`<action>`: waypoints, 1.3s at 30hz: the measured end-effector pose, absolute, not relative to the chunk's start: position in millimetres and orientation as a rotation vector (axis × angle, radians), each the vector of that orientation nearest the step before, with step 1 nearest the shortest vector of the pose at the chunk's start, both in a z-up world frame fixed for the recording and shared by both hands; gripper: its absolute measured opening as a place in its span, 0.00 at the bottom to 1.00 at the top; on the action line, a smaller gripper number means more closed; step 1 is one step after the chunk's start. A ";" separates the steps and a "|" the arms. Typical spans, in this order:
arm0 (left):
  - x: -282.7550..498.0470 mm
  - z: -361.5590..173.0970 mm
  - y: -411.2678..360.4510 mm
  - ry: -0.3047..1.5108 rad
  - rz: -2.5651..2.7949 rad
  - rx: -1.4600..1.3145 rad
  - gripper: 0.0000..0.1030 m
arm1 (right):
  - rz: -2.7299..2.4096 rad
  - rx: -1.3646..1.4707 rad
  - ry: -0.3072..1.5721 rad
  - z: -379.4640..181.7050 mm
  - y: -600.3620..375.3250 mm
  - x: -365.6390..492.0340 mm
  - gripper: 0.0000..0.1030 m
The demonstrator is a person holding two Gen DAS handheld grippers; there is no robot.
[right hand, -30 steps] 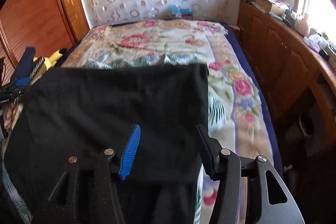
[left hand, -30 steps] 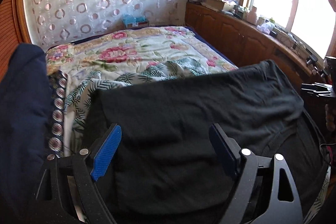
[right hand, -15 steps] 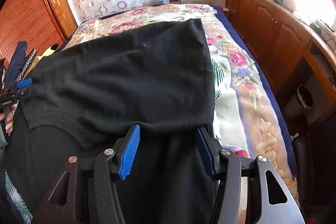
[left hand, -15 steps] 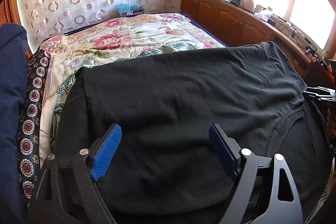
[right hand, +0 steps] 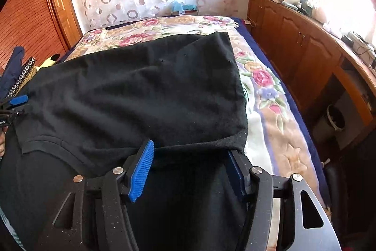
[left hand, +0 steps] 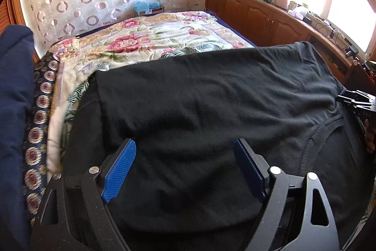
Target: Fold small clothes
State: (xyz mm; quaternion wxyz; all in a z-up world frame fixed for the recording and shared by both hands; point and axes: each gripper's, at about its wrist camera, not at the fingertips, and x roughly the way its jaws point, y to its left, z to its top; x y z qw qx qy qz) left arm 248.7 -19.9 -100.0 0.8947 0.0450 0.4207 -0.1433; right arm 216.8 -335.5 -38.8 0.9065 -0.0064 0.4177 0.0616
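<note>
- We are looking over a black garment that is lying folded over itself across the near end of a bed with a floral bedspread.
- Our left gripper is hanging over the garment with its blue pads standing wide apart; nothing is pinched between them, though we cannot tell whether the tips are touching the cloth below.
- Our right gripper is sitting at the folded edge with its jaws opening; the cloth's hem is lying between them, and the right-hand pad is half hidden under that hem, so it is hard to make out any contact.
- In the left wrist view, the right gripper is being cut off at the right border, with part of a hand behind it.
- A navy cloth and a patterned fabric are crowding the left edge, both only partly in view.
- The window side is washing out in glare, blurring the clutter on the wooden cabinets.
</note>
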 end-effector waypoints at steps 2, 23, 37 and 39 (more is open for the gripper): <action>239.6 -95.1 -15.0 0.867 -0.280 0.089 0.83 | 0.124 -0.020 0.865 -38.6 -334.1 218.4 0.62; 204.0 -113.4 18.1 0.891 -0.101 0.052 0.51 | 0.129 -0.025 0.865 -38.2 -333.1 218.8 0.63; 184.2 -101.4 20.2 0.843 -0.148 0.011 0.08 | 0.147 0.041 0.852 -34.9 -341.4 219.6 0.63; 181.9 -96.6 19.9 0.832 -0.151 0.011 0.08 | 0.158 0.059 0.838 -30.5 -344.5 221.1 0.59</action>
